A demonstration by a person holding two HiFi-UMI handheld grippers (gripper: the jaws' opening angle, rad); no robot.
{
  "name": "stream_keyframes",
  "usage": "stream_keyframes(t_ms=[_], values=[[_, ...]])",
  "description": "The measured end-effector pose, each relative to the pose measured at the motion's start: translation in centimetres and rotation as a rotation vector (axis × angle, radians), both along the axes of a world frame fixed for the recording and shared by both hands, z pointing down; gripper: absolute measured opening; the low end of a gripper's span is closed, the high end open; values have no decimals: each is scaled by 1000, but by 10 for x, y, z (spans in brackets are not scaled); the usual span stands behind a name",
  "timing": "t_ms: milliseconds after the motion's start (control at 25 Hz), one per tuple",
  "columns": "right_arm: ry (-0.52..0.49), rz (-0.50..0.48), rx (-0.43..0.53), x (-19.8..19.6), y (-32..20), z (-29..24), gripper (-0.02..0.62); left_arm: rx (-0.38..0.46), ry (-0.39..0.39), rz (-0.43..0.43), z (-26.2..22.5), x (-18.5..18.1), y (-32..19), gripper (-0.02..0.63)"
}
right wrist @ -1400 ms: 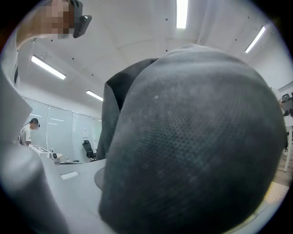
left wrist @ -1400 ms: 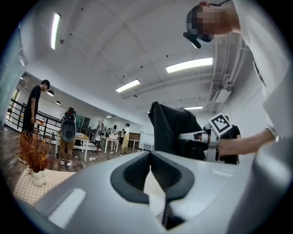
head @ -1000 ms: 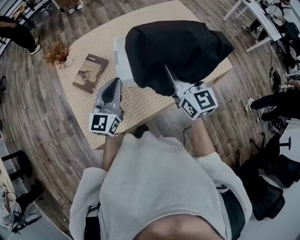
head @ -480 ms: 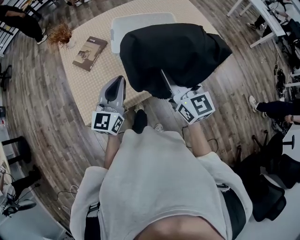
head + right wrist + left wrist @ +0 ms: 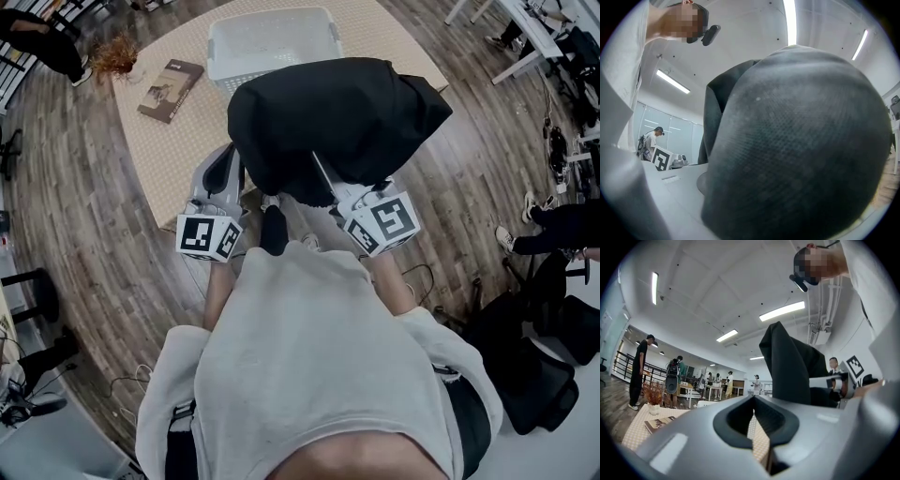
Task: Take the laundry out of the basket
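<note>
1. Black garment (image 5: 337, 112) hangs clear of the basket (image 5: 272, 45), over the counter (image 5: 169, 141) edge, pinched in the right gripper (image 5: 324, 174) jaws.
2. Left gripper (image 5: 225, 171): jaws together, empty.
3. The garment looks soft, light and floppy; a bunched fold is likely the best place to grip.

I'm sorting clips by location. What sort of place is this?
Probably an open-plan office or lab, not a home: people standing at white desks, long ceiling strip lights, and a laundry basket staged on a table.
</note>
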State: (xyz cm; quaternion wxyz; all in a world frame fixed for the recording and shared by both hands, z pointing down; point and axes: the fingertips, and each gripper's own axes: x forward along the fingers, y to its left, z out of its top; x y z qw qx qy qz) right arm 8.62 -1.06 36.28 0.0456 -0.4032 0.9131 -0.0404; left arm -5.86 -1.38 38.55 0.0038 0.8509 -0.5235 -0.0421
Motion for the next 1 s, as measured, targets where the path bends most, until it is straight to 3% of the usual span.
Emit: stream_keyframes(t_ms=[1000], values=[[-4,-1,-16,15,12,16,143,3,-11,9,-1,19,10,9]])
